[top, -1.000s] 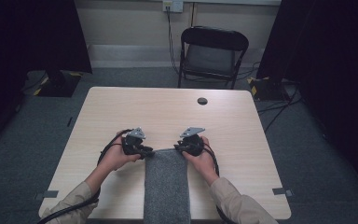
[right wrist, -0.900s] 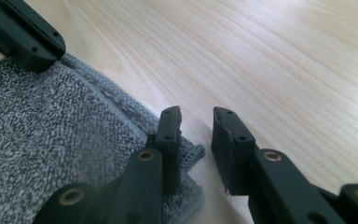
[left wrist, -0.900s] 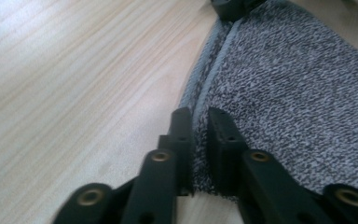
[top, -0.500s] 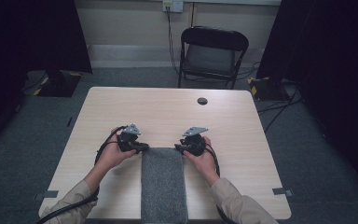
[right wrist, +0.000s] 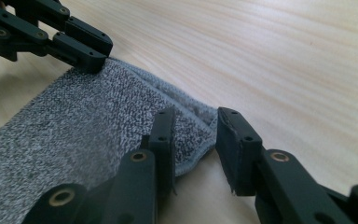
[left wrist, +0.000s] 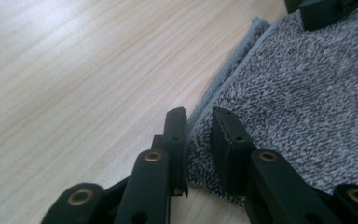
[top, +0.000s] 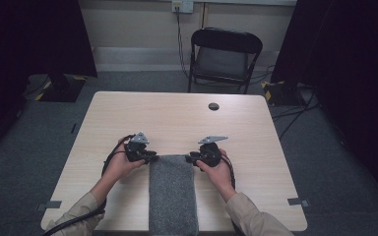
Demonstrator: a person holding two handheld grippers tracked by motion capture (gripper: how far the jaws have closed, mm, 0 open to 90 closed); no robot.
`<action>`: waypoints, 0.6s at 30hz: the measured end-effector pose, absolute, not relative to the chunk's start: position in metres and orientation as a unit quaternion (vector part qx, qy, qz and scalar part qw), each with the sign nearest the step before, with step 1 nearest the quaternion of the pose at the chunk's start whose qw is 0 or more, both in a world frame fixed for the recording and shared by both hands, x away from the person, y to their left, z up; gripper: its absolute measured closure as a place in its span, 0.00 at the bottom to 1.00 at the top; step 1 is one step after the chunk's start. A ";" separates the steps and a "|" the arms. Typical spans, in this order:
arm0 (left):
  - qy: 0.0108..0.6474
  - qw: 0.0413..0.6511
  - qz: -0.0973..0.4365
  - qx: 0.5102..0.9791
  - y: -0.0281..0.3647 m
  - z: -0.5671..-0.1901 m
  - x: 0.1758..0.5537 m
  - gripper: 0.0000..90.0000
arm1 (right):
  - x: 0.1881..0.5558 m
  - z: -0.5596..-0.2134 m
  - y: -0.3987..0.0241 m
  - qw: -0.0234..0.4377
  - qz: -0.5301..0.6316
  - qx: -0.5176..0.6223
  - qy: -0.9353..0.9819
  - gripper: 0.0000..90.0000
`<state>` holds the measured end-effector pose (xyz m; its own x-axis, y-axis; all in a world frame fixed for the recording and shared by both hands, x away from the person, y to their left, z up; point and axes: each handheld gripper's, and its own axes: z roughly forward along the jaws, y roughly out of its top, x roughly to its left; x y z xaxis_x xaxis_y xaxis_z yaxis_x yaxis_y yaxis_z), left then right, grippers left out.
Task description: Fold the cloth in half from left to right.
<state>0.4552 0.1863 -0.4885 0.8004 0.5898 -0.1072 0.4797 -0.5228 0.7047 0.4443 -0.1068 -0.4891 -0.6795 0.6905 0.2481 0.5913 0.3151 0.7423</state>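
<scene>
Lying flat on wooden counter [top: 177, 123], near edge: grey knitted cloth [top: 172, 194], long strip. Left gripper [left wrist: 198, 122] at far-left corner, jaws slightly apart, straddling cloth edge, not clamped. Right gripper [right wrist: 195, 122] at far-right corner, jaws parted wider, corner between them. Black folding chair [top: 225, 56] beyond counter.
</scene>
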 end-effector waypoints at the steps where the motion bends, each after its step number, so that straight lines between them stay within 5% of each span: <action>1: 0.307 0.380 0.073 0.870 0.186 -0.488 0.455 0.85 | 0.443 -0.490 -0.108 0.052 0.433 0.401 0.806 0.77; 9: 0.305 0.384 0.075 0.869 0.186 -0.490 0.455 0.86 | 0.439 -0.497 -0.105 0.088 0.410 0.380 0.825 0.98; 18: 0.299 0.385 0.075 0.870 0.187 -0.488 0.455 0.88 | 0.445 -0.480 -0.098 0.148 0.429 0.346 0.821 0.97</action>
<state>0.4548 0.1869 -0.4884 0.8098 0.5782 -0.0993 0.4624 -0.5248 0.7147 0.4452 -0.0979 -0.4802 -0.7167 0.6953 0.0539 0.4413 0.3924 0.8070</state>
